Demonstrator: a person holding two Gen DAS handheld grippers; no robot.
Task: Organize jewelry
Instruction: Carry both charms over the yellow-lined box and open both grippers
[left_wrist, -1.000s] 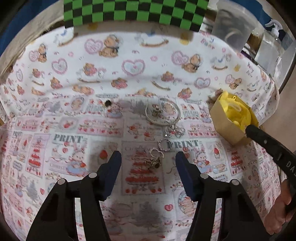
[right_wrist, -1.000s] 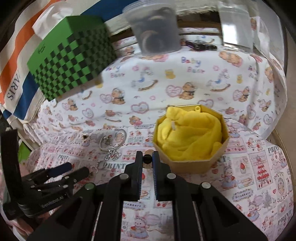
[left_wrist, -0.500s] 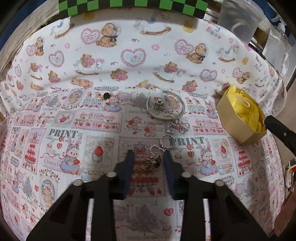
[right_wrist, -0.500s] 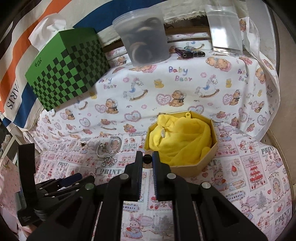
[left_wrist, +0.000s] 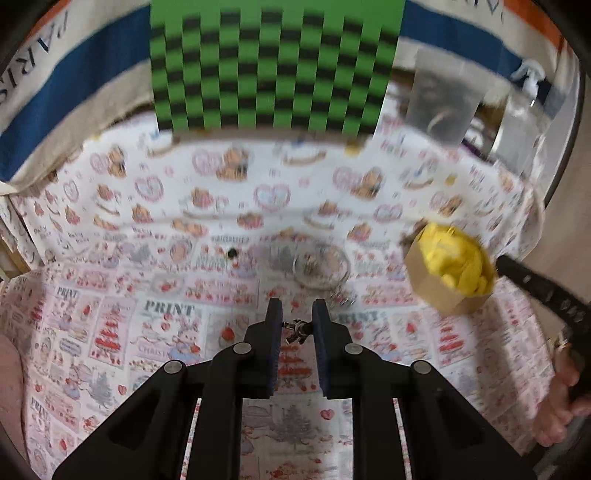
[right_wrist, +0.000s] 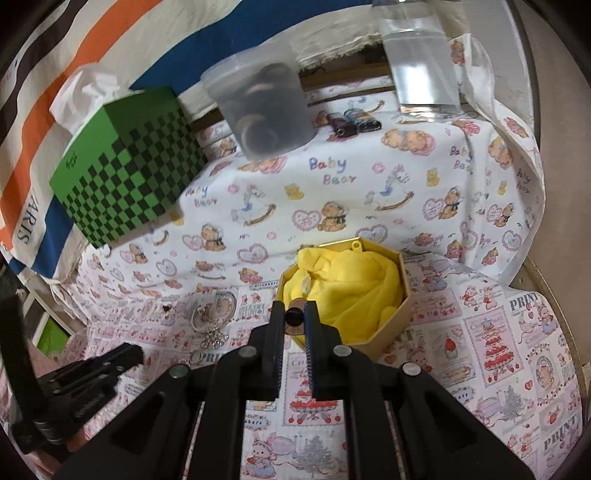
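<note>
Left hand-held gripper (left_wrist: 297, 326) clenches a small charm (left_wrist: 295, 329); right hand-held gripper (right_wrist: 294, 317) grasps a dark stud (right_wrist: 293, 316). Cloth (right_wrist: 369, 206) ahead reads "Baby Bear", "PRINT".

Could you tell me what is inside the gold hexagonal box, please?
The gold hexagonal box is filled with crumpled yellow fabric. Whatever lies beneath the fabric is covered and cannot be seen.

Left gripper (left_wrist: 297, 326) clamps small charm (left_wrist: 296, 327) above printed cloth (left_wrist: 110, 332); view blurred.
</note>
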